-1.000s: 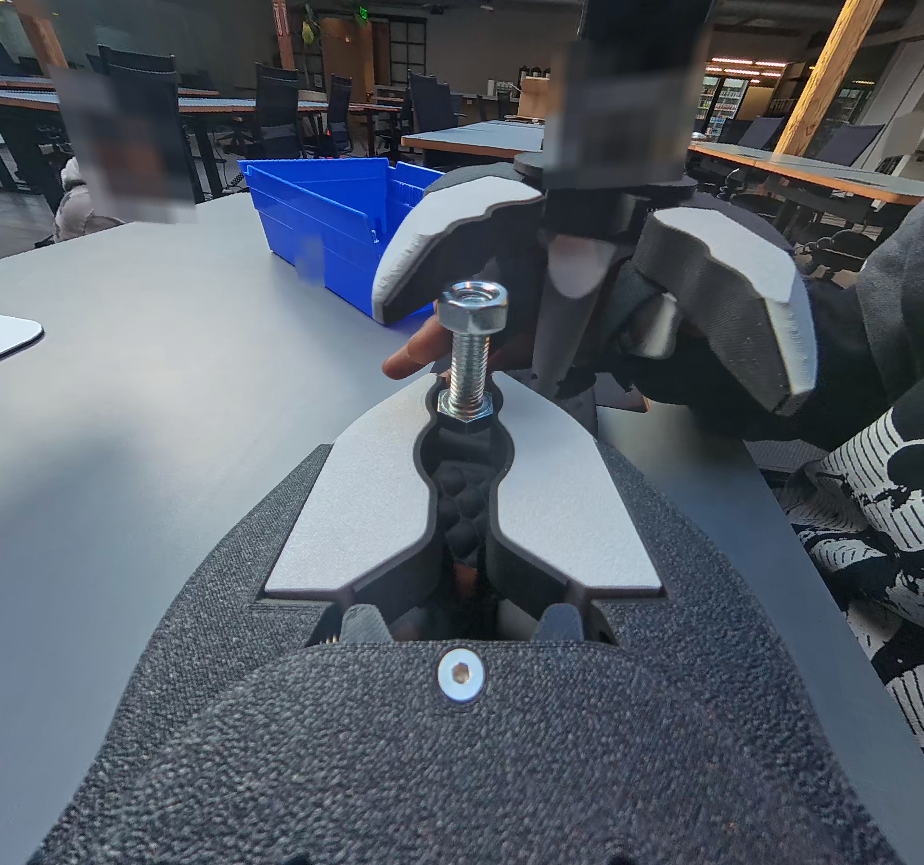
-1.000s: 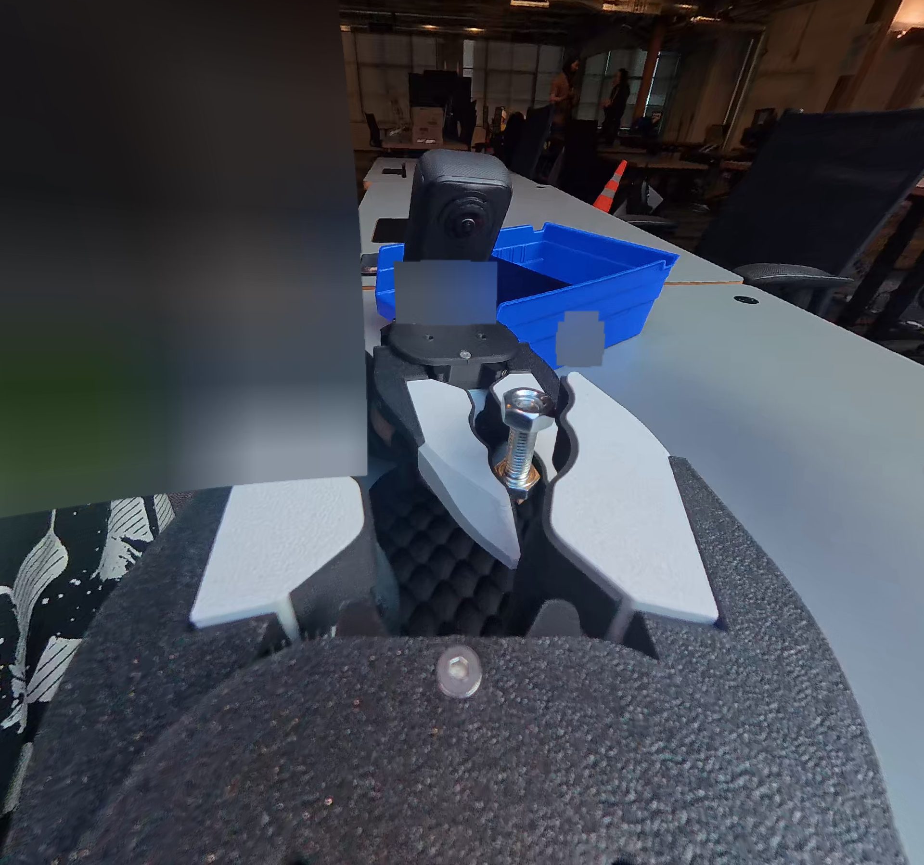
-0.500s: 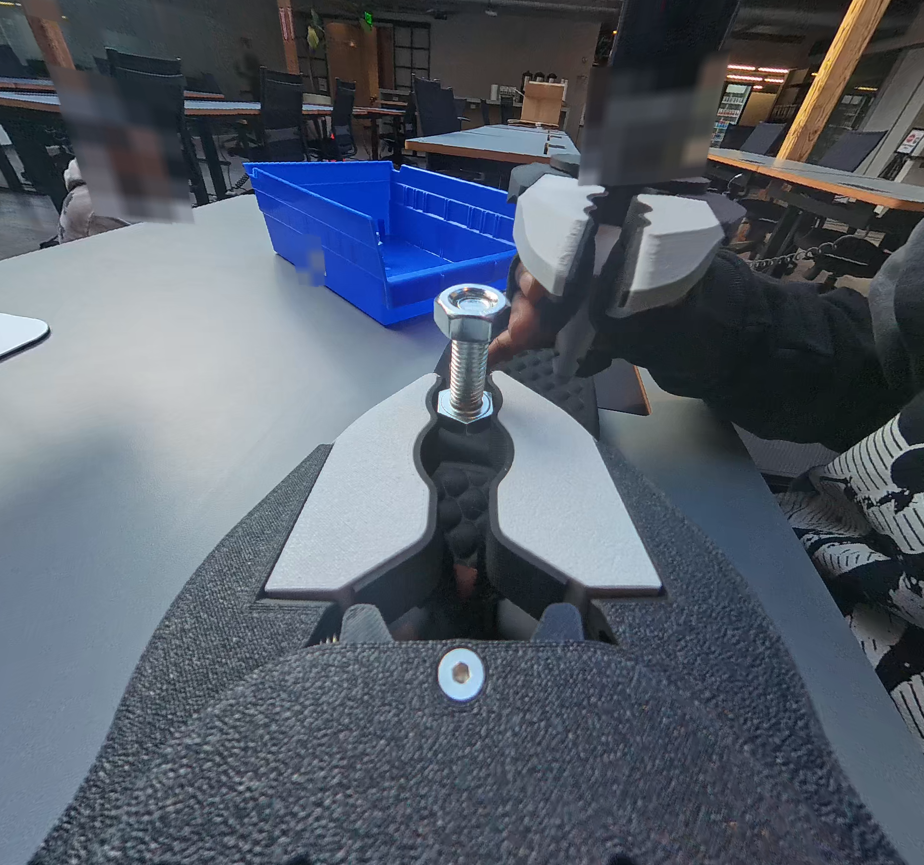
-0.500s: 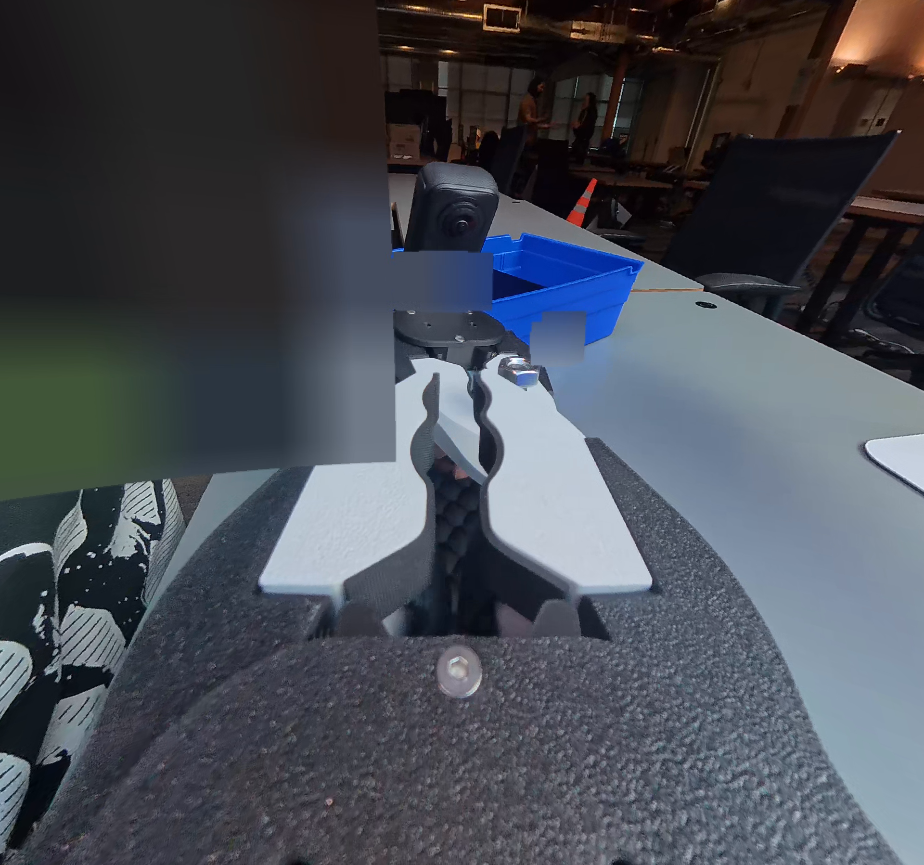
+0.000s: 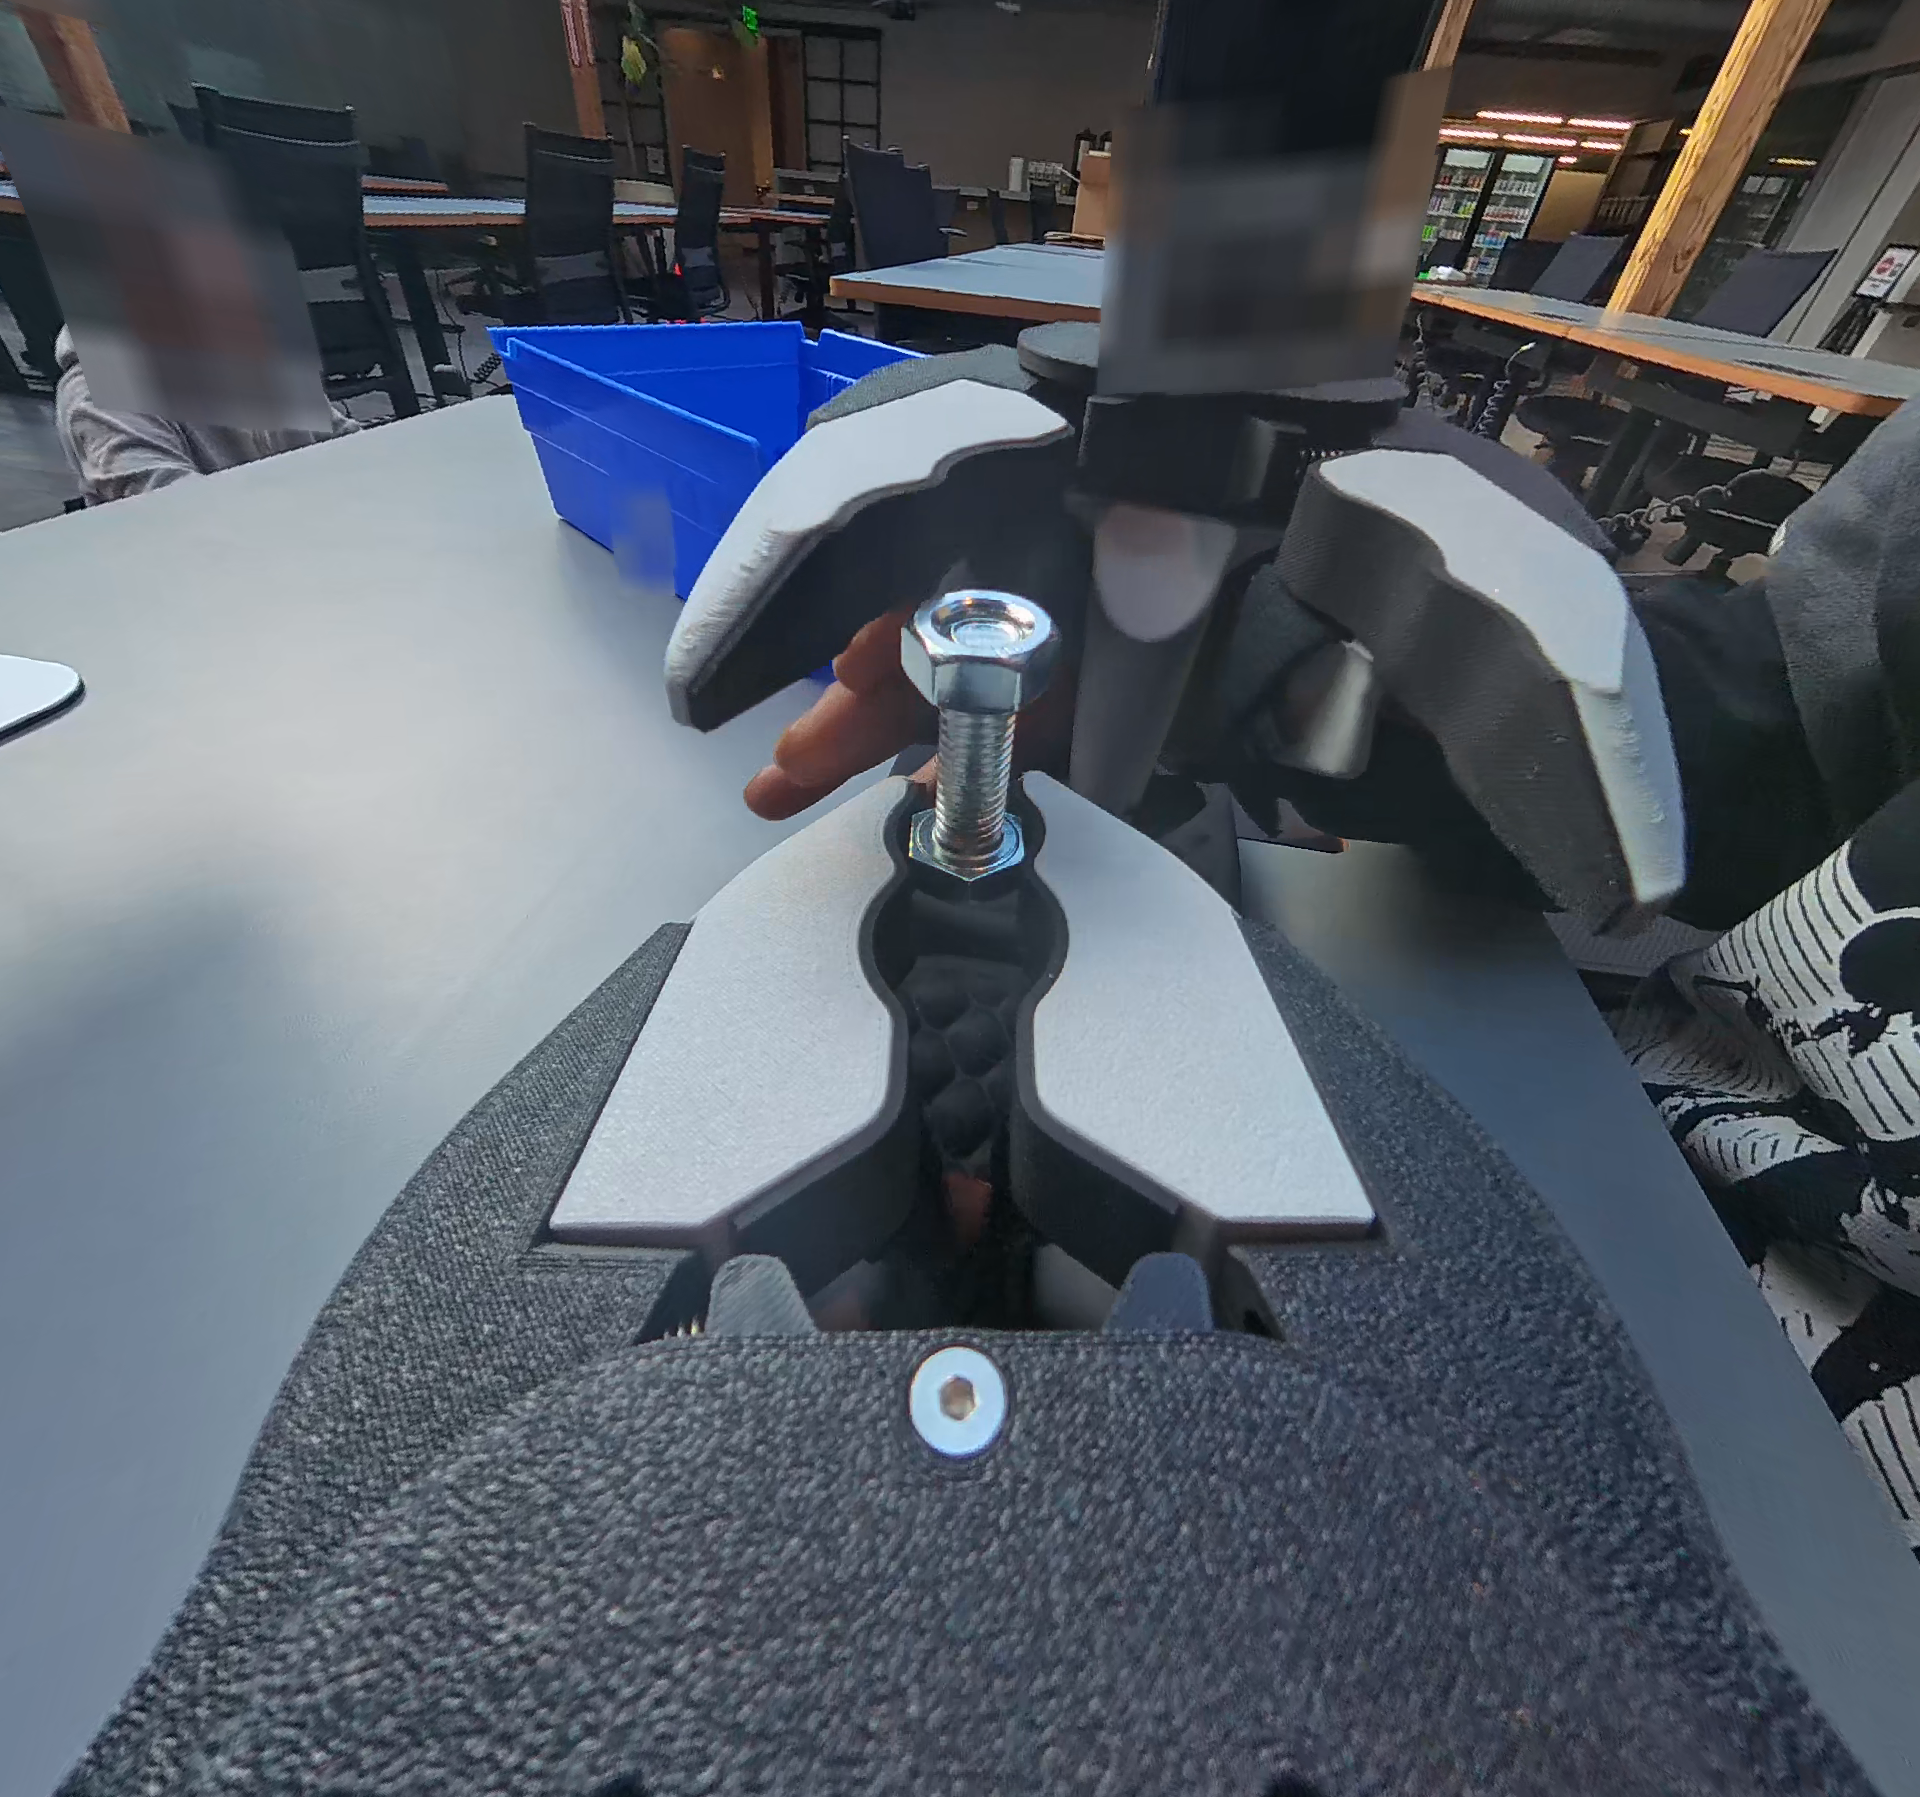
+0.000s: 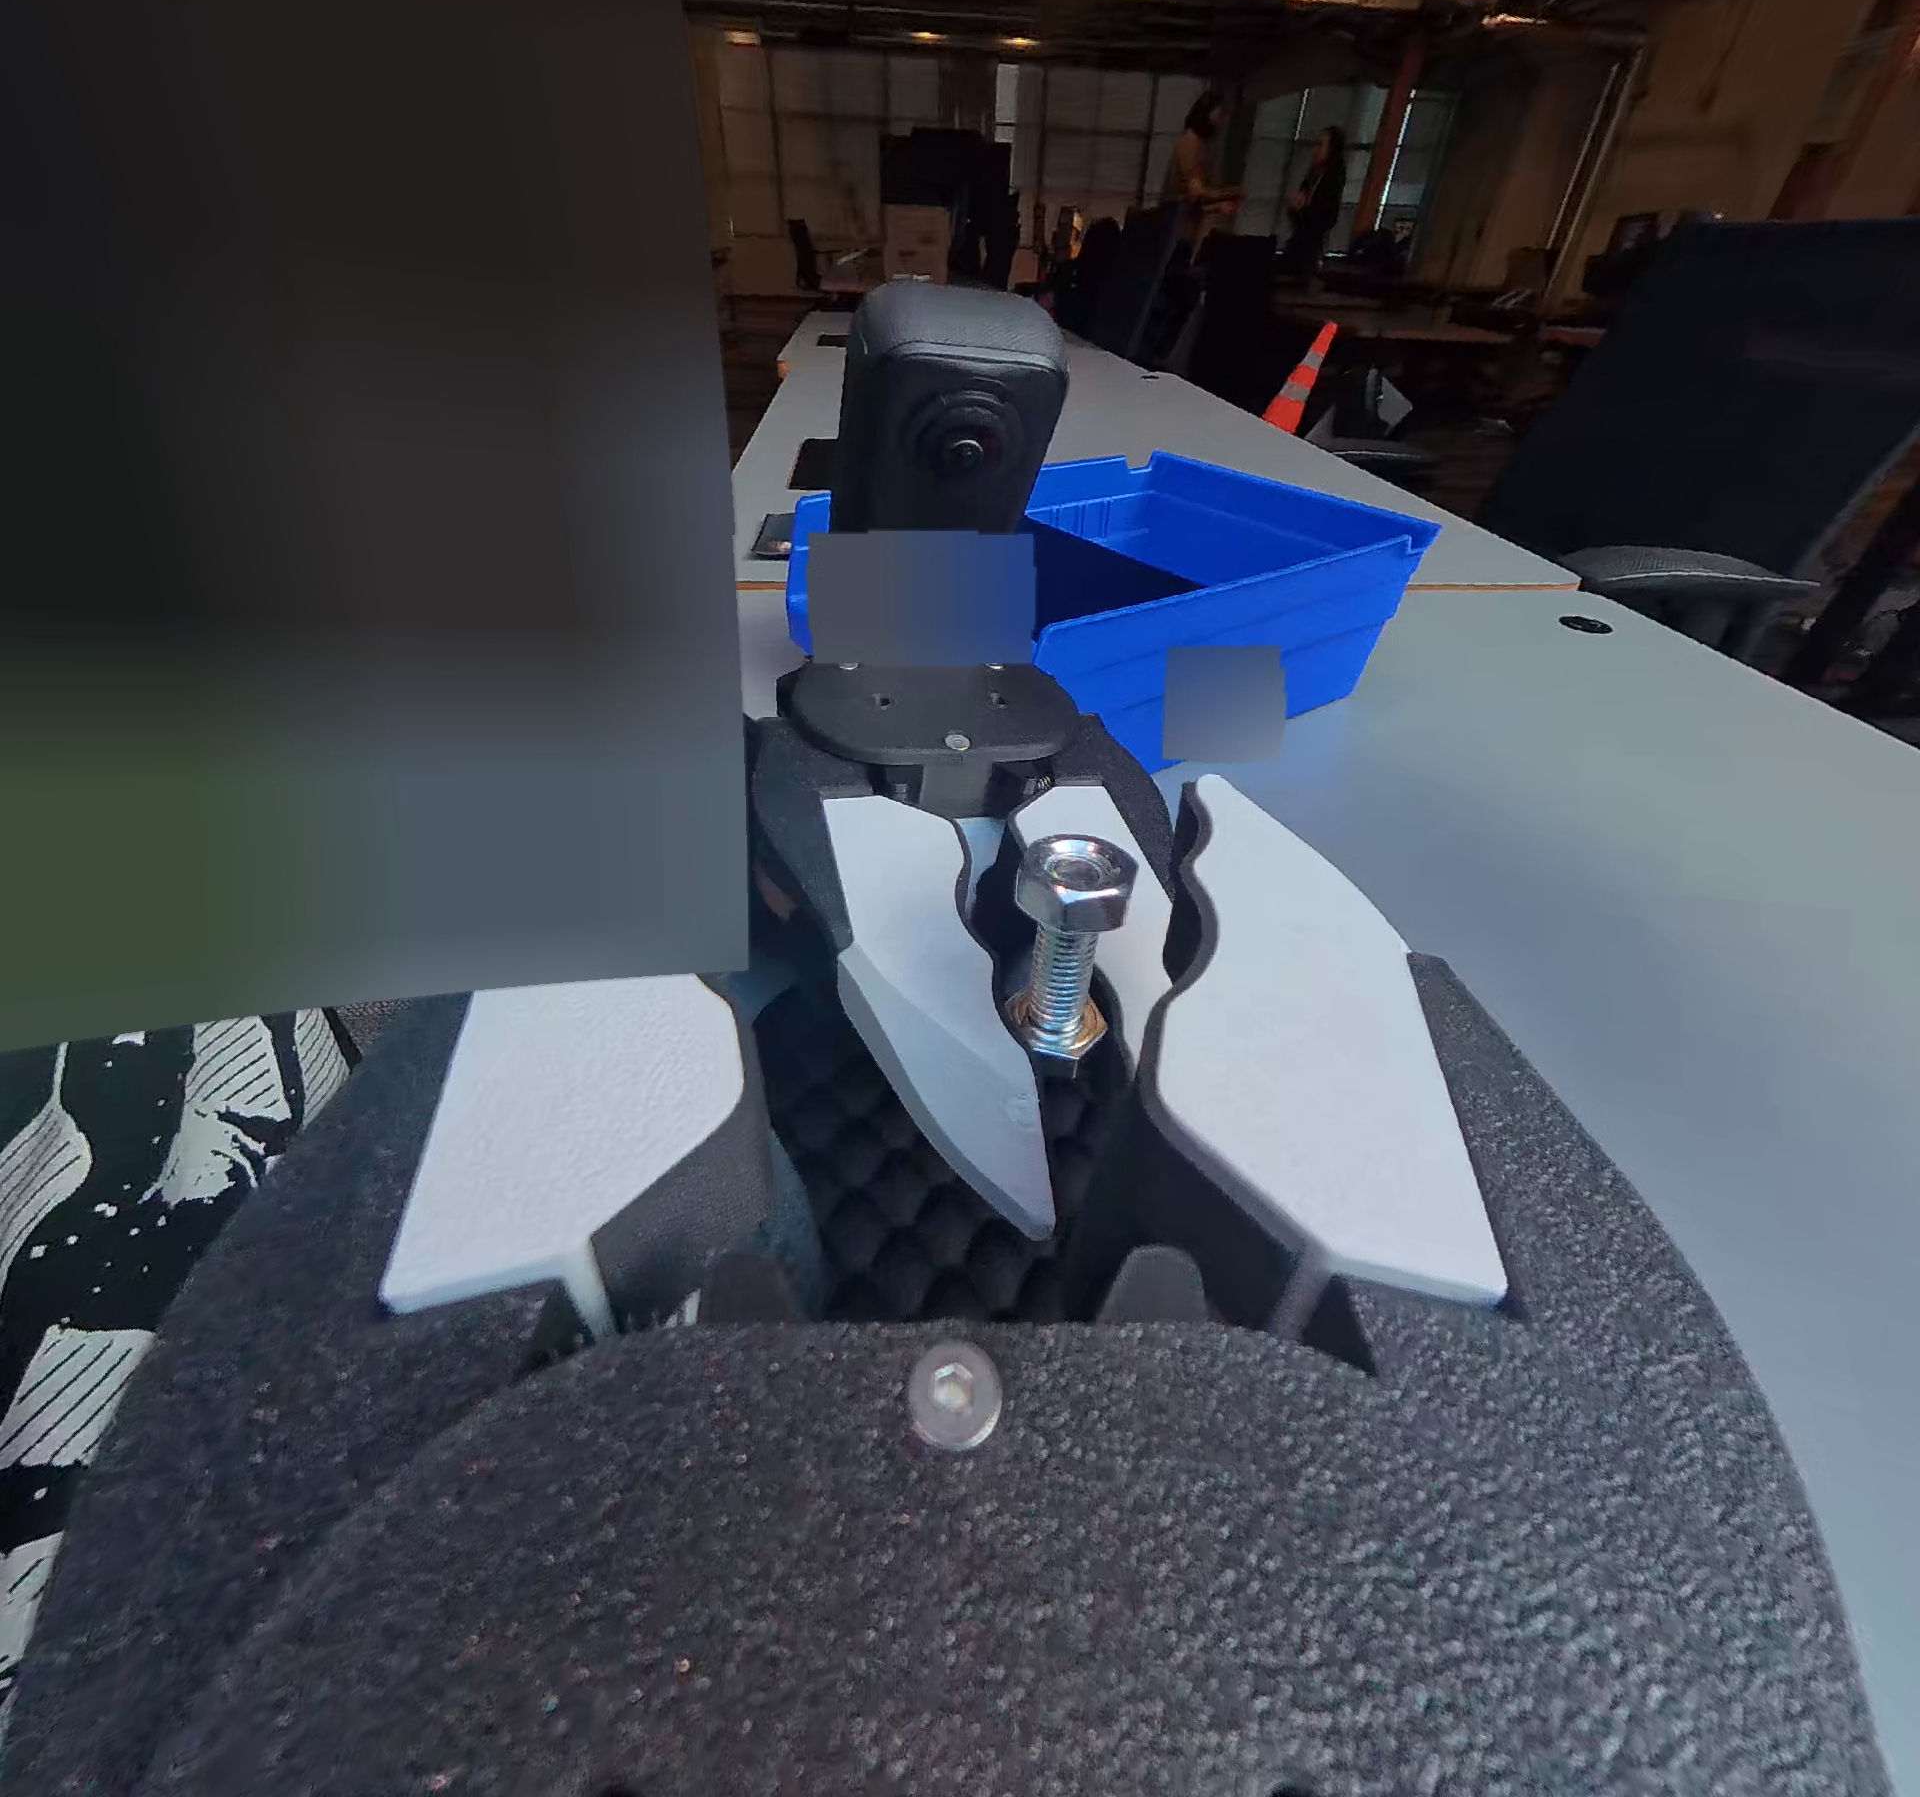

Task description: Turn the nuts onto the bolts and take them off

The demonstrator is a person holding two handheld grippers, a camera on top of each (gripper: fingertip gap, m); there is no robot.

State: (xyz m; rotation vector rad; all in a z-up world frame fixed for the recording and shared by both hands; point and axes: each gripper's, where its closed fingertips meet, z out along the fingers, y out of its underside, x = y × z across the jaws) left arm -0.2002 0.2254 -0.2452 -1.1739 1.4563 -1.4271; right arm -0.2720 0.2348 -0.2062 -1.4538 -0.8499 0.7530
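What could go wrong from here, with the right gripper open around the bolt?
1. The left gripper pinches only the nut at its fingertips; a sideways push from the right gripper could tilt the upright bolt or pull it free.
2. The grippers' fingers overlap closely, so closing the right gripper may hit the left gripper's fingers instead of the bolt.

One bolt (image 5: 975,708), one nut (image 5: 968,846), one blue bin (image 5: 665,443), two tongs (image 5: 966,812), one grey table (image 5: 312,708).
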